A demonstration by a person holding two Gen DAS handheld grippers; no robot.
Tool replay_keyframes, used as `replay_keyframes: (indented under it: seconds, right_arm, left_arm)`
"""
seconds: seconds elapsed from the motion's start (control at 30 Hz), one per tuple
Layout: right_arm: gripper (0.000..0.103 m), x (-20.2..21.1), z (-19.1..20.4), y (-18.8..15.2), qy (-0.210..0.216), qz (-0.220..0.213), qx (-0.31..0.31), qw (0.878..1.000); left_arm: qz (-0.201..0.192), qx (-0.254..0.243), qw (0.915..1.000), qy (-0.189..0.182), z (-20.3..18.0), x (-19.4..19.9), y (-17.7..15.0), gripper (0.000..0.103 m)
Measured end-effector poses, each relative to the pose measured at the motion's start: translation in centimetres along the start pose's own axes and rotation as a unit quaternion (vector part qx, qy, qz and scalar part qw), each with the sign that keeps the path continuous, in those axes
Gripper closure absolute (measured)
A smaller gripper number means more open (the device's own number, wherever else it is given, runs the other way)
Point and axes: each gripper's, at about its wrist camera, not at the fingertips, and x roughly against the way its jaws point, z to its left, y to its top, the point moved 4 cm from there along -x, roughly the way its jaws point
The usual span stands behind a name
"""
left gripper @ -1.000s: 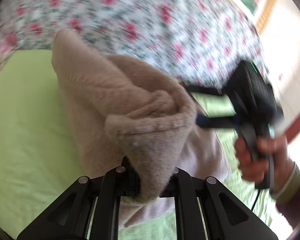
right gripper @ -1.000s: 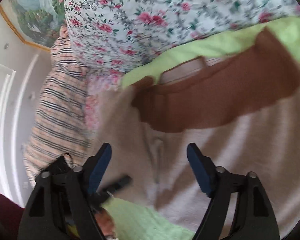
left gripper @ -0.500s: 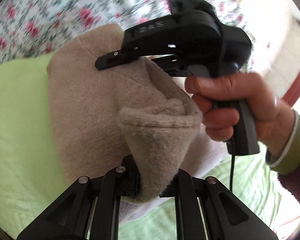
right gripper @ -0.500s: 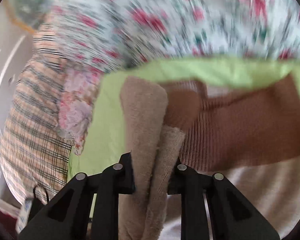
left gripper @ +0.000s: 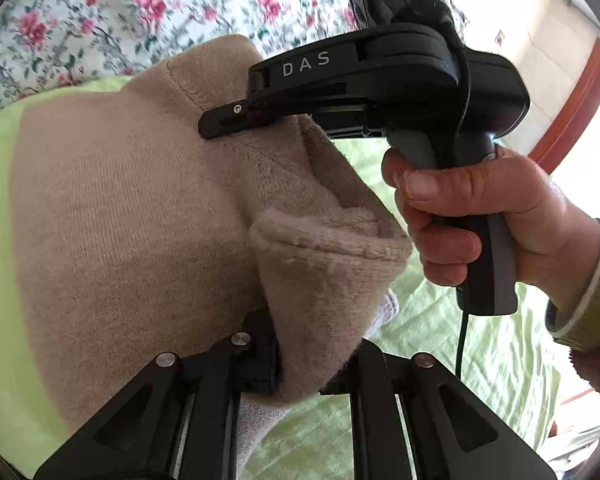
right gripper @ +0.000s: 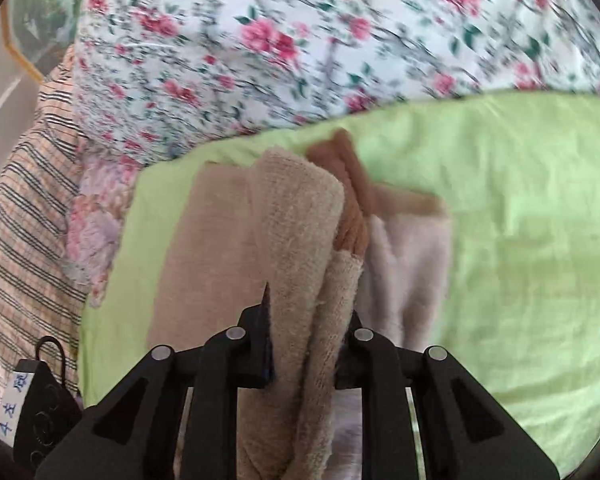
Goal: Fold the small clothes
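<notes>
Both pairs of fingers are clamped on the same beige garment point(left gripper: 132, 216). At the near edge of the left wrist view, the left gripper point(left gripper: 300, 364) pinches a thick folded corner of the cloth, which bulges up between its black jaws and rolls over into a rounded lip. From there the garment spreads left and far across the green sheet point(left gripper: 440, 380), its knit side up and a fleecy side showing inside the fold. At the far right of that view, the right gripper point(left gripper: 220, 124), marked DAS, bites the far edge of the garment; a hand point(left gripper: 480, 216) in a green cuff wraps its handle, and a cable hangs down from the handle. In the right wrist view, the right gripper point(right gripper: 308, 360) has a bunched beige fold squeezed between its jaws, the fold rising away from the camera. Just right of the fold lies a darker brown ribbed band point(right gripper: 352, 200) and a paler pinkish fleece panel point(right gripper: 404, 264), both resting on the sheet. A floral quilt point(right gripper: 300, 40) fills the far side of both views, and a plaid cloth point(right gripper: 24, 208) lies at the left.
</notes>
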Motion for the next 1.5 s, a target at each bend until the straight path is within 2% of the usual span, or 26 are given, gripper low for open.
replay_keyframes:
  seconds: [0.03,0.1,0.17,0.2,0.23,0.27,0.3,0.43,0.5,0.57,0.63,0.7,0.93,1.17,1.23,1.27,1.3,1.4,1.5]
  right_arm:
    - [0.079,0.0,-0.4,-0.1,-0.004,0.000,-0.007,1.000]
    - [0.064,0.4,-1.0,-0.1,-0.009,-0.005,-0.025,1.000]
    - [0.060,1.4,-1.3,-0.2,-0.013,-0.023,-0.034,0.999]
    - [0.054,2.1,-1.5,-0.4,-0.021,-0.034,-0.038,0.998]
    - [0.049,2.5,-1.6,-0.6,-0.029,-0.040,-0.041,0.998]
    - [0.037,3.1,-1.8,-0.9,-0.038,-0.048,-0.048,0.997]
    - [0.030,3.5,-2.0,-1.3,-0.037,-0.053,-0.056,0.996]
    - [0.023,4.3,-2.6,-2.9,-0.003,-0.046,-0.089,0.995]
    - [0.021,4.0,-2.3,-3.9,0.010,-0.034,-0.091,0.995]
    - [0.020,3.6,-2.1,-4.7,0.010,-0.022,-0.085,0.996]
    - [0.020,3.0,-1.9,-5.2,0.008,-0.012,-0.082,0.996]
    - [0.020,2.6,-2.2,-5.4,0.006,-0.008,-0.087,0.996]
    - [0.020,1.2,-3.8,-4.6,0.023,-0.006,-0.116,0.993]
    - [0.020,-0.2,-3.8,-4.6,0.017,0.002,-0.100,0.995]
    - [0.034,-0.6,-3.4,-4.6,0.015,0.001,-0.092,0.996]
    - [0.058,-1.0,-3.2,-4.8,0.027,0.010,-0.098,0.995]
    - [0.061,-1.0,-3.1,-4.8,0.022,0.008,-0.101,0.995]
    - [0.070,-0.1,-1.9,-4.9,0.021,-0.003,-0.096,0.995]
    - [0.072,1.5,0.9,-5.8,0.036,-0.013,-0.081,0.996]
  left_arm:
    - [0.007,0.004,1.0000,-0.001,0.3,-0.3,-0.1,0.090]
    - [0.017,0.016,0.9997,-0.006,1.0,-0.6,0.0,0.085]
    - [0.026,0.027,0.9991,-0.020,1.5,0.0,0.0,0.069]
    - [0.025,0.031,0.9989,-0.026,2.1,0.9,-0.6,0.063]
    - [0.022,0.036,0.9988,-0.027,2.5,1.7,-0.7,0.051]
    - [0.017,0.042,0.9987,-0.026,3.0,2.7,-0.9,0.043]
    - [0.012,0.046,0.9985,-0.029,3.6,3.6,-1.5,0.042]
    - [-0.002,0.090,0.9956,-0.027,6.2,6.9,-2.5,0.030]
    - [-0.011,0.116,0.9930,-0.013,7.3,8.2,-3.3,0.023]
    - [-0.015,0.145,0.9894,0.002,9.6,8.9,-3.1,0.021]
    - [-0.013,0.168,0.9857,0.006,11.4,8.7,-3.7,0.021]
    - [-0.006,0.193,0.9812,-0.005,13.5,7.5,-2.9,0.021]
    - [0.014,0.231,0.9726,-0.025,15.6,4.3,-2.0,0.020]
    - [0.012,0.237,0.9712,-0.025,15.9,2.1,-0.8,0.017]
    - [0.008,0.242,0.9699,-0.025,15.9,1.5,-0.8,0.024]
    - [0.005,0.244,0.9693,-0.026,15.9,1.3,-0.9,0.029]
    - [0.002,0.245,0.9692,-0.025,15.9,1.2,-1.1,0.031]
    - [-0.011,0.237,0.9710,-0.028,15.4,2.2,-1.1,0.046]
    - [-0.033,0.224,0.9734,-0.037,14.7,5.1,-1.4,0.054]
